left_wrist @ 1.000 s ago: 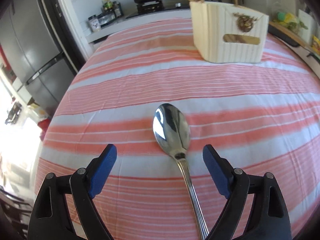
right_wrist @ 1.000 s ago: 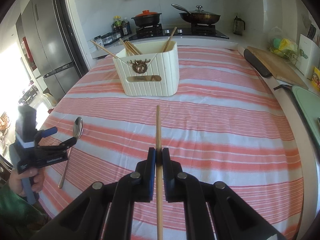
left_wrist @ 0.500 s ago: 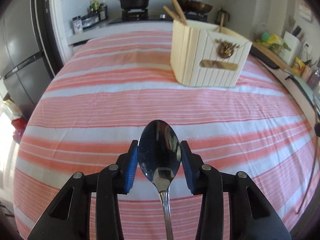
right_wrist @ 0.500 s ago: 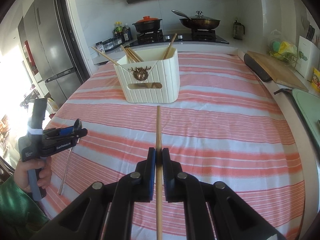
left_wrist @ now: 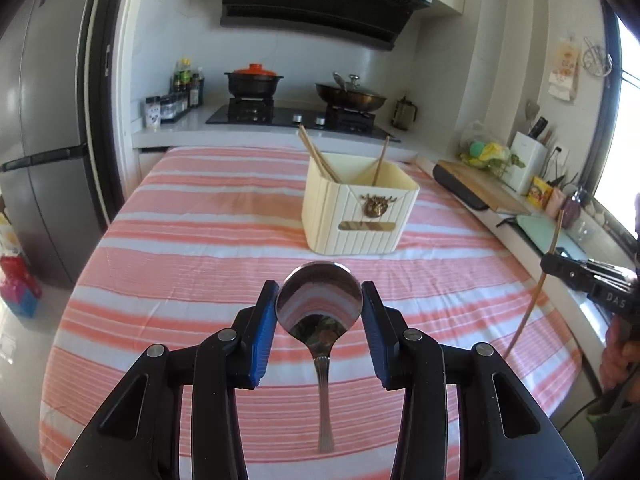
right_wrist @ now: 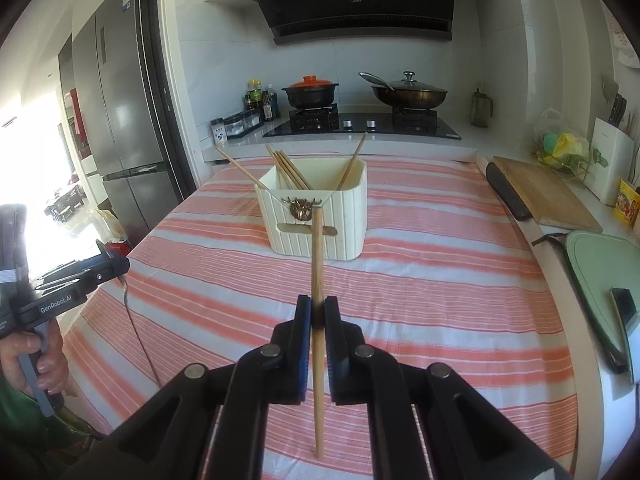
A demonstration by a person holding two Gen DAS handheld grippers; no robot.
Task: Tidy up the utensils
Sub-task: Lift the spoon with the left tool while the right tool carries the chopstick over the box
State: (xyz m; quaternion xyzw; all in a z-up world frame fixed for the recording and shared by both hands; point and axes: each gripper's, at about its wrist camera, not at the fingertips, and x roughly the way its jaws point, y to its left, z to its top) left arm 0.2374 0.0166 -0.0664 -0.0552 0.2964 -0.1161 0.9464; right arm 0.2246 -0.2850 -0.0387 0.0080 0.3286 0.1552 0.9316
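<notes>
Kitchen setting: a table under a red-and-white striped cloth (left_wrist: pixel 200 240), with a hob carrying a black pot (right_wrist: pixel 310 94) and a lidded pan (right_wrist: pixel 410 94) behind it. My left gripper (left_wrist: pixel 319 320) has its blue pads clamped on the bowl edges of a steel spoon (left_wrist: pixel 319 306), whose handle hangs down between the fingers, clear of the cloth. My right gripper (right_wrist: pixel 317 316) has its pads pressed narrowly together on a wooden chopstick (right_wrist: pixel 317 264), which runs forward past the fingertips and back beneath them. Ahead of both sets of fingers stands the cream utensil holder (right_wrist: pixel 320 220), with several chopsticks (right_wrist: pixel 290 172) leaning inside. From the right wrist view, the held chopstick's tip overlaps the holder's front face.
</notes>
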